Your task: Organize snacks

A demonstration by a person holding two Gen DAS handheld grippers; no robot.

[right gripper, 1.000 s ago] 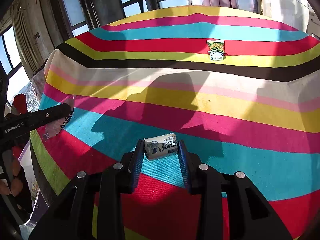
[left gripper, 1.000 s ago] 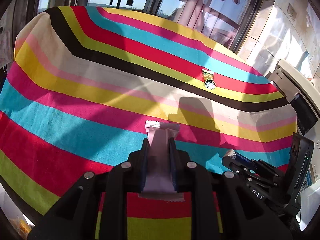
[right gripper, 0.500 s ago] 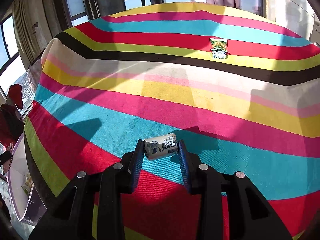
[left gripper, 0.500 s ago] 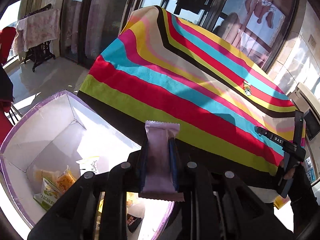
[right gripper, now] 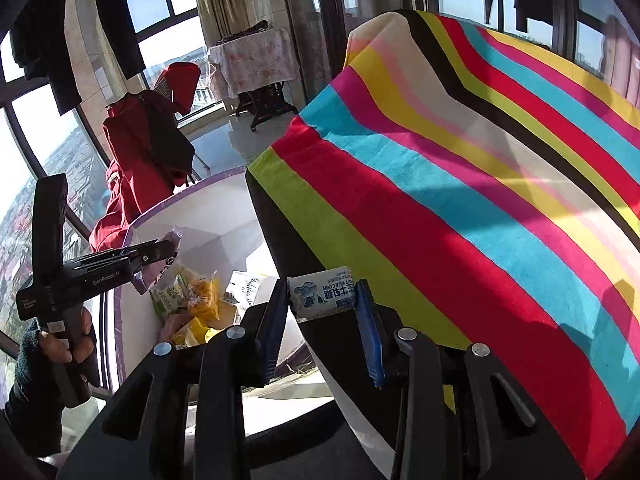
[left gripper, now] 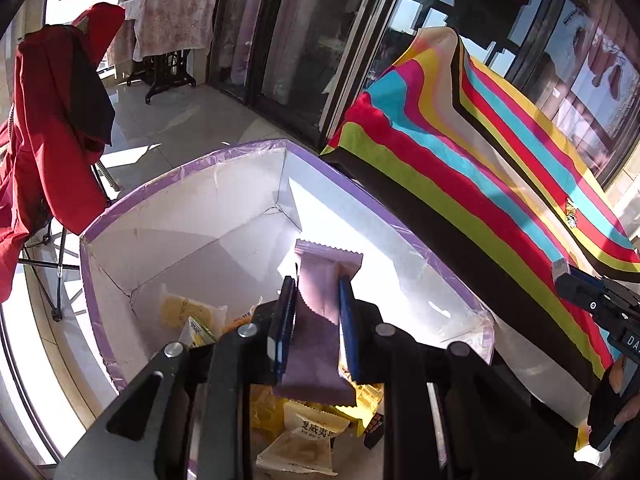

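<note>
My left gripper (left gripper: 316,292) is shut on a mauve snack packet (left gripper: 320,320) and holds it over the open white box with a purple rim (left gripper: 192,160), which holds several yellow and white snack packs (left gripper: 308,428). My right gripper (right gripper: 324,296) is shut on a small white-and-blue milk candy pack (right gripper: 323,291), held over the table's left edge by the box (right gripper: 224,248). The left gripper also shows in the right wrist view (right gripper: 160,250). One green snack packet (left gripper: 571,212) lies far off on the striped tablecloth (left gripper: 500,168).
A red jacket (left gripper: 48,128) hangs on a chair left of the box. A cloth-covered side table (left gripper: 168,20) stands by the windows. The striped table (right gripper: 480,200) fills the right side. The right gripper's body (left gripper: 600,308) shows at the left view's right edge.
Both grippers swung left off the tabletop toward the box. The left one now hangs over the box with the mauve packet; the right one reached the table's left edge with the candy pack.
</note>
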